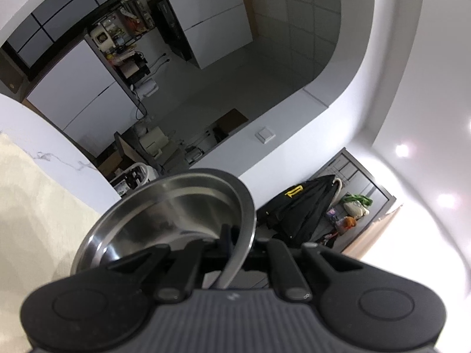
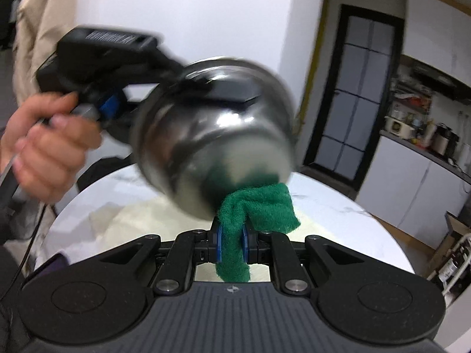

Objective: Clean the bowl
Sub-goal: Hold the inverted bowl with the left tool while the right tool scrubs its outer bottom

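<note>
A shiny steel bowl [image 1: 176, 214] is held in the air on its side, its rim clamped in my left gripper [image 1: 235, 241], which is shut on it. In the right wrist view the same bowl [image 2: 212, 123] shows its outer wall and base, blurred, with the left gripper [image 2: 188, 78] gripping its upper rim and a person's hand [image 2: 44, 144] on that tool's handle. My right gripper [image 2: 232, 242] is shut on a green scouring pad [image 2: 259, 206], whose free end presses against the bowl's lower edge.
Below the bowl lies a round white marble table [image 2: 338, 220] with a cream cloth [image 2: 132, 217] on it. A dark glazed door [image 2: 353, 103] and a cluttered kitchen counter [image 2: 421, 144] stand at the right. A beige coat [image 2: 38, 29] hangs at the left.
</note>
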`<state>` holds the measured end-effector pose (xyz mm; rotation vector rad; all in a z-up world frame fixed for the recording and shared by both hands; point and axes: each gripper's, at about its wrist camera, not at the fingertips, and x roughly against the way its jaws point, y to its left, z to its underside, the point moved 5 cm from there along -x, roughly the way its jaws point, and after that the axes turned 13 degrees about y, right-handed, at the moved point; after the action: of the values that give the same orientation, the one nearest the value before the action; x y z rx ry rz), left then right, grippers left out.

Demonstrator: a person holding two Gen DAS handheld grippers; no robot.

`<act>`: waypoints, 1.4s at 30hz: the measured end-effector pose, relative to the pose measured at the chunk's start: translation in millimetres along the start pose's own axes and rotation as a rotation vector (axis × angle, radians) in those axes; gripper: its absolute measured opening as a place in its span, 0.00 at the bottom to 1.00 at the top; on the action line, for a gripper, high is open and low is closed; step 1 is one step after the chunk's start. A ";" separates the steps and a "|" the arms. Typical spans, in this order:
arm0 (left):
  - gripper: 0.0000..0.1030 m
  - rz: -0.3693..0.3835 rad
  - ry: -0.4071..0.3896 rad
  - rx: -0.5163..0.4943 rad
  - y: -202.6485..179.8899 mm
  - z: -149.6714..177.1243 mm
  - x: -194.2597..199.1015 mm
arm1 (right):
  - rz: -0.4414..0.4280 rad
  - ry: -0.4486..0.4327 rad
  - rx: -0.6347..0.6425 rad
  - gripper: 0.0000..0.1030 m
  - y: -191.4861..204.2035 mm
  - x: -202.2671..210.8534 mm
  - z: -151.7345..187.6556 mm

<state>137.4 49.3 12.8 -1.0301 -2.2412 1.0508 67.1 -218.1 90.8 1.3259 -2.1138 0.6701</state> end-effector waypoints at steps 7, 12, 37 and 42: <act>0.05 -0.020 -0.012 0.016 8.7 1.1 0.5 | -0.027 -0.072 -0.005 0.13 5.9 18.3 -11.0; 0.05 -0.017 0.008 0.005 4.9 3.8 -1.9 | 0.034 -0.131 -0.062 0.13 -5.7 24.4 -14.0; 0.05 -0.061 0.078 -0.049 3.6 8.6 2.2 | 0.152 -0.130 0.034 0.13 2.0 32.9 -10.9; 0.04 -0.045 0.119 -0.086 -2.8 12.1 0.2 | 0.348 -0.103 0.193 0.13 12.0 23.0 -7.2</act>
<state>128.1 42.8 7.7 -1.0440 -2.2187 0.8583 49.2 -223.3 110.2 1.1166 -2.4442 0.9875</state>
